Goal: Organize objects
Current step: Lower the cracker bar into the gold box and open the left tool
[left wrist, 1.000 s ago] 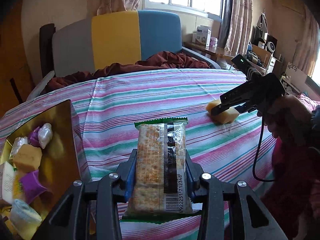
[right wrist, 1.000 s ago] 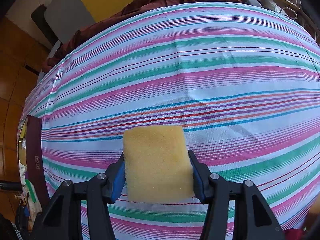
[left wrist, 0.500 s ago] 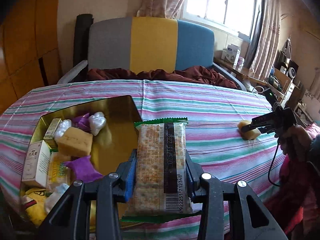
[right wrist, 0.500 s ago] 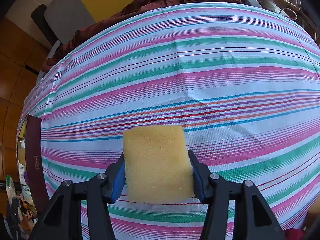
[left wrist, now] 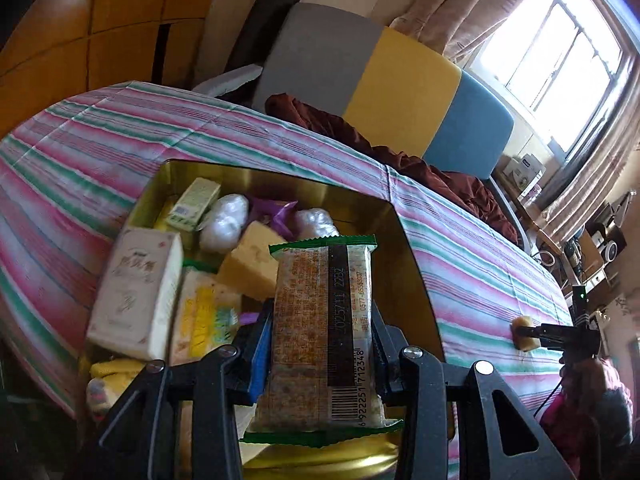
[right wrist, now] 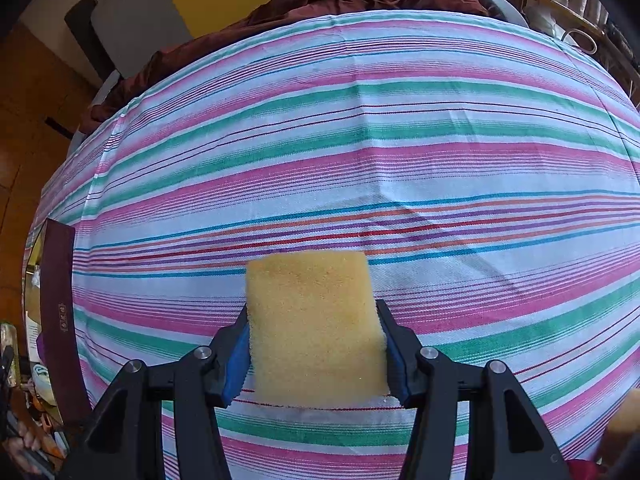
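Cracker packet [left wrist: 320,332] held lengthwise along the left gripper [left wrist: 318,338], seemingly over tin [left wrist: 412,256].

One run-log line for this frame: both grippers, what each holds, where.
left gripper: shut on cracker packet, over gold tin | right gripper: shut on yellow sponge, over striped tablecloth

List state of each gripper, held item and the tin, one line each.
left gripper: shut on cracker packet
cracker packet: held above the tin
right gripper: shut on sponge
sponge: held, at the tablecloth
gold tin: open, partly filled
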Available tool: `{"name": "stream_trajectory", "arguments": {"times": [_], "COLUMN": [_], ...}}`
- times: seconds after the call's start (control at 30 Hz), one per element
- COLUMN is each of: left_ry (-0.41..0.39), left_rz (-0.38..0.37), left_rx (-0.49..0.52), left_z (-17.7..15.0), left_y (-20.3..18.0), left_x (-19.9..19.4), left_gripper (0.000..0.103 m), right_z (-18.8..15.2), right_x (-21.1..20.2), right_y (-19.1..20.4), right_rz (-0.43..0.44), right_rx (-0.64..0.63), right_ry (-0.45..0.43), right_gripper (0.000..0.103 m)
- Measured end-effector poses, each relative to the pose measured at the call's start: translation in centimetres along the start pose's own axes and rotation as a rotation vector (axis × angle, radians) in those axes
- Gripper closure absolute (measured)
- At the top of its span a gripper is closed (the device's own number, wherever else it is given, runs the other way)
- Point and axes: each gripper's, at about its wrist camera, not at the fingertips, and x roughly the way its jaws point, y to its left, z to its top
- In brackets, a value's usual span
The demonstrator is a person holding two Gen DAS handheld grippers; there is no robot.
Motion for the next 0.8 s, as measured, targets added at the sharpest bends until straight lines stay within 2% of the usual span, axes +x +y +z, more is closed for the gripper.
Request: {"name": "stream_trajectory", "arguments": {"times": [0.07, 0.17, 0.4, 0.47, 0.67, 0.8], "left_ry": [0.011, 0.034, 0.123, 0.150, 0.176, 0.204], "left_rz": [-0.015, 0.002, 0.127, 0.138, 0.200, 0.216], "left_rx": [0.005, 0.051, 0.091, 0.097, 0.130, 0.121], "left_z": [0.7, 1.1, 1.0, 0.8, 0.8, 0.7], "left_y": [-0.9, -2.7, -3.4, -3.5, -3.7, -3.6], "left_x": [1.1, 3.3, 8.6, 9.6, 11.2, 11.8], "left_gripper": [0.062, 0.062, 0.062, 0.062, 0.062, 0.061], "right_z": [0.0, 0.0, -0.1, -0.1, 0.0, -0.1], "right_x": [0.0, -0.1, -0.1, -0.1, -0.1, -0.2], "right_y": [-0.1, -0.2, -0.3, -0.3, -0.4, -0.5], "right_rz": [0.000, 0.002, 0.003, 0.002, 0.000, 0.001], "right_rx": [0.000, 0.001, 0.002, 0.000, -0.001, -0.001], "right_ry": [0.000, 0.000, 0.000, 0.000, 0.000, 0.000], "right_gripper": [0.047, 0.047, 0.047, 0.047, 0.047, 0.047]}}
